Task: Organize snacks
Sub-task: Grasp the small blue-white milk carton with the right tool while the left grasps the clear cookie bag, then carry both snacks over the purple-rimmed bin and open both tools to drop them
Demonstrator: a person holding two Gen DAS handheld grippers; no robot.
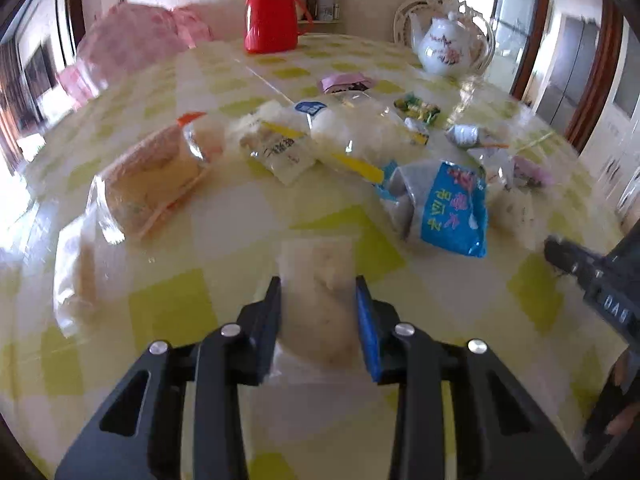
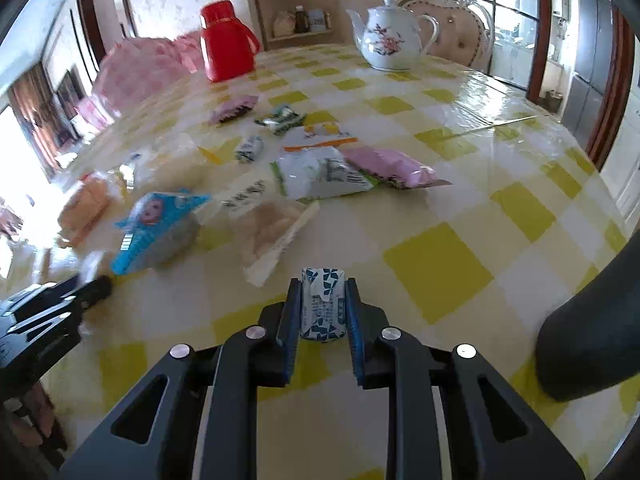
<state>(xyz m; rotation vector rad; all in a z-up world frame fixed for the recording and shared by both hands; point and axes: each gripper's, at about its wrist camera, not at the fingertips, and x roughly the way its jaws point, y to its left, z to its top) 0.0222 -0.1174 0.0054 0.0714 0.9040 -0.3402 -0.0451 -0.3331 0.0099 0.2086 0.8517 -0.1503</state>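
Yellow-checked table (image 2: 440, 272), snacks scattered mid-frame. My right gripper (image 2: 323, 304) clamps a small wrapped candy (image 2: 323, 300); my left gripper (image 1: 318, 308) pinches a soft, light bread packet (image 1: 320, 280). Grip mid-body; the film looks slippery.

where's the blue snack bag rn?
Blue snack bag lies on the checked table, right of centre in the left wrist view, just beyond the left claw.
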